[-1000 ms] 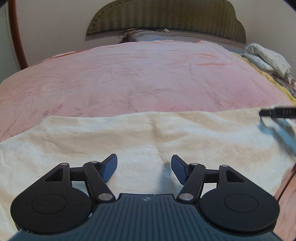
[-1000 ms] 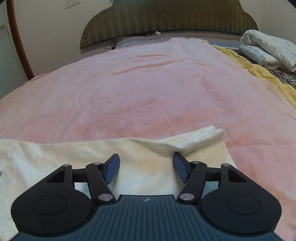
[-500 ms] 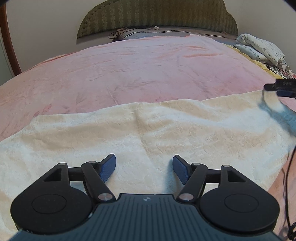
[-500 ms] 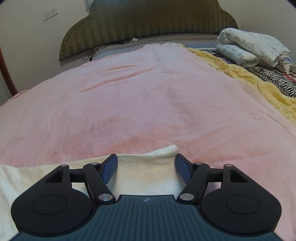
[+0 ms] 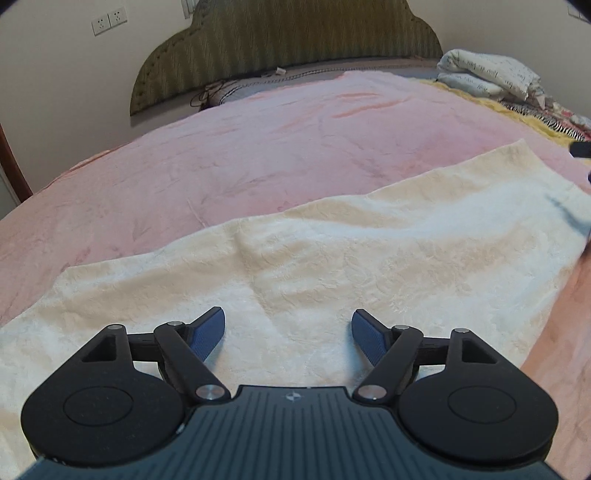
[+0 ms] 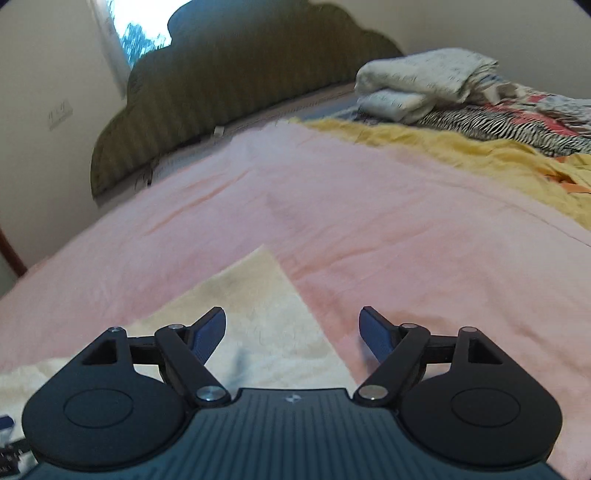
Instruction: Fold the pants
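Both grippers, left gripper (image 5: pixel 288 326) and right gripper (image 6: pixel 291 325), are released, jaws just widened with nothing clamped, above one cream pair of pants (image 5: pixel 332 266) lying flat at 6 o'clock. Its far edge runs toward 2 o'clock; bare pink blanket (image 5: pixel 277 147) beyond. One headboard (image 5: pixel 288 48) at 12 o'clock, two wall sockets (image 5: pixel 109 21) at 11; no legible writing.

Cream, faintly embossed pants (image 5: pixel 369 266) are laid on a pink blanket (image 5: pixel 258 155). At 12 o'clock an olive striped headboard (image 5: pixel 288 40) is seen; at 2 o'clock, yellow bedding (image 6: pixel 461 155) and a zebra-striped cloth (image 6: pixel 491 125).
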`<move>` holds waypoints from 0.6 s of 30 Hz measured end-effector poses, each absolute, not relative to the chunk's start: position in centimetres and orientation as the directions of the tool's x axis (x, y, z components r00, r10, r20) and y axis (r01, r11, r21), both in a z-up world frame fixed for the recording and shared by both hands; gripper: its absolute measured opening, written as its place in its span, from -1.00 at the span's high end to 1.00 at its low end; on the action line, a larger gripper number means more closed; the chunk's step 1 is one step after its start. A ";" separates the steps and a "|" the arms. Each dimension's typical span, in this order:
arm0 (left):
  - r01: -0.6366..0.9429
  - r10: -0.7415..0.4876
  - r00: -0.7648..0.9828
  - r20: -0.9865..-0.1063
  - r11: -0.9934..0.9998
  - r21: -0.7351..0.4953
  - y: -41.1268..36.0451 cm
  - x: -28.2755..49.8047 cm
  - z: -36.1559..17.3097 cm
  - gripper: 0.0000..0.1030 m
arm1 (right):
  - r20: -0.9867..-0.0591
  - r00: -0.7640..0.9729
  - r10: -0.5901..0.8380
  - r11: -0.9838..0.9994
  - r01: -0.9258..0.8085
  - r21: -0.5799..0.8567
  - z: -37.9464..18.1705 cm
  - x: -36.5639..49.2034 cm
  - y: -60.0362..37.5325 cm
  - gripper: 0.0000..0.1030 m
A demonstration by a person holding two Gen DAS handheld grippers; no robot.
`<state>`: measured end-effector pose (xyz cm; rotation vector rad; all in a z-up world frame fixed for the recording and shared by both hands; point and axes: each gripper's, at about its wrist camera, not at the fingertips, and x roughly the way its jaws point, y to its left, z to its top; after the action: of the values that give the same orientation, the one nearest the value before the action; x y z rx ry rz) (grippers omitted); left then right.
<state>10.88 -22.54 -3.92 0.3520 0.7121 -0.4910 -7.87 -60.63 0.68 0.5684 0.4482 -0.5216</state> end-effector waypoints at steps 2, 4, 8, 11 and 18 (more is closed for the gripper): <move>0.543 -0.320 0.644 -0.695 0.831 0.121 -22.5 10.8 -3.6 -0.52 | -0.514 0.822 -0.246 0.678 0.525 0.514 -0.1 -9.9 -60.4 -0.55; 0.558 -0.345 0.634 -0.692 0.824 0.100 -22.6 10.5 -3.4 -0.52 | -0.522 0.837 -0.162 0.621 0.498 0.606 -1.6 -11.1 -60.2 -0.55; 0.609 -0.394 0.593 -0.703 0.790 0.071 -23.2 9.8 -3.2 -0.52 | -0.496 0.867 -0.055 0.533 0.446 0.719 -4.4 -11.4 -60.1 -0.55; 0.617 -0.396 0.587 -0.706 0.783 0.073 -23.4 9.4 -3.3 -0.52 | -0.490 0.870 -0.043 0.515 0.440 0.736 -4.3 -11.0 -60.2 -0.56; 0.620 -0.407 0.533 -0.742 0.785 0.015 -24.6 10.3 -3.7 -0.52 | -0.374 0.922 -0.102 0.465 0.376 0.801 -5.5 -10.1 -62.4 -0.54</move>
<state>10.28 -24.57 -3.71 0.2926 0.7984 -0.6221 -10.11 -62.37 -5.52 1.0495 0.2912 -0.2985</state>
